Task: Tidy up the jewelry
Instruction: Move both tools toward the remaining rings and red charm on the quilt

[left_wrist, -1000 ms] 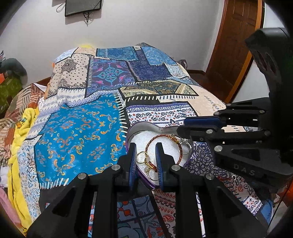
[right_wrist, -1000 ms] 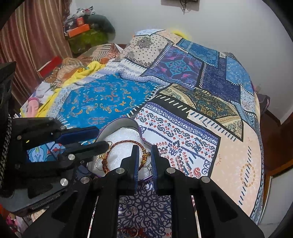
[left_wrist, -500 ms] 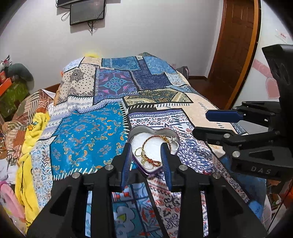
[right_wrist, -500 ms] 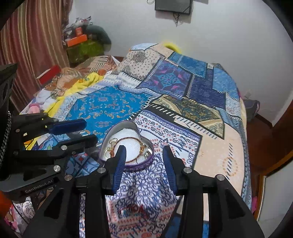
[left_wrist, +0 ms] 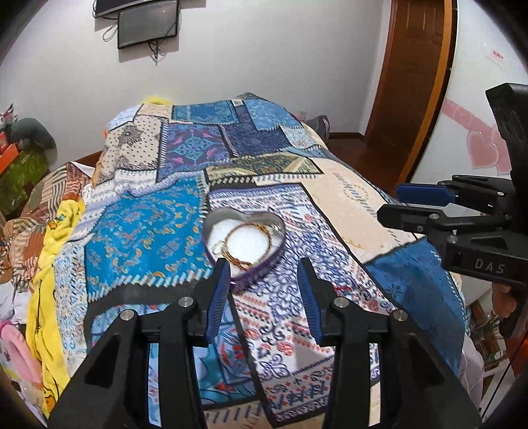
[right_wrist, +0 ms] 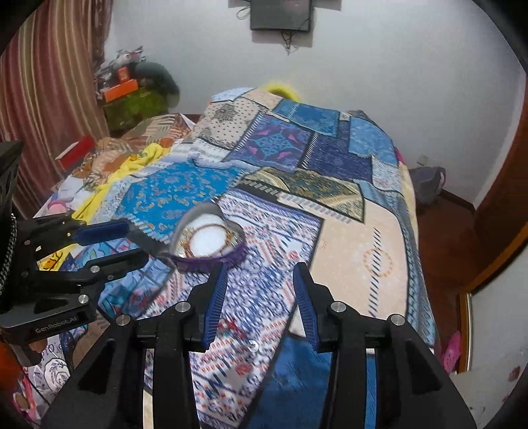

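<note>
A heart-shaped tin [left_wrist: 245, 277] with a purple rim and white lining sits on the patchwork bedspread [left_wrist: 145, 237]. A red-and-gold bracelet [left_wrist: 246, 227] and gold rings [left_wrist: 219, 246] lie inside it. The tin also shows in the right wrist view [right_wrist: 211, 259], with the bracelet [right_wrist: 208, 227] in it. My left gripper [left_wrist: 264, 290] is open and empty, held back from the tin's near edge. My right gripper [right_wrist: 260, 290] is open and empty, also short of the tin. Each gripper shows in the other's view, the right one [left_wrist: 396, 204] and the left one [right_wrist: 132, 241].
The bedspread [right_wrist: 346, 231] drops off at the near and right edges. Yellow cloth and bedding [left_wrist: 52, 250] pile up at the left. A wooden door [left_wrist: 412, 82] stands at the right, a dark screen [left_wrist: 148, 23] hangs on the far wall.
Both grippers have pulled back and up from the tin and their jaws have opened wide. The bracelet and rings stay in the tin.
</note>
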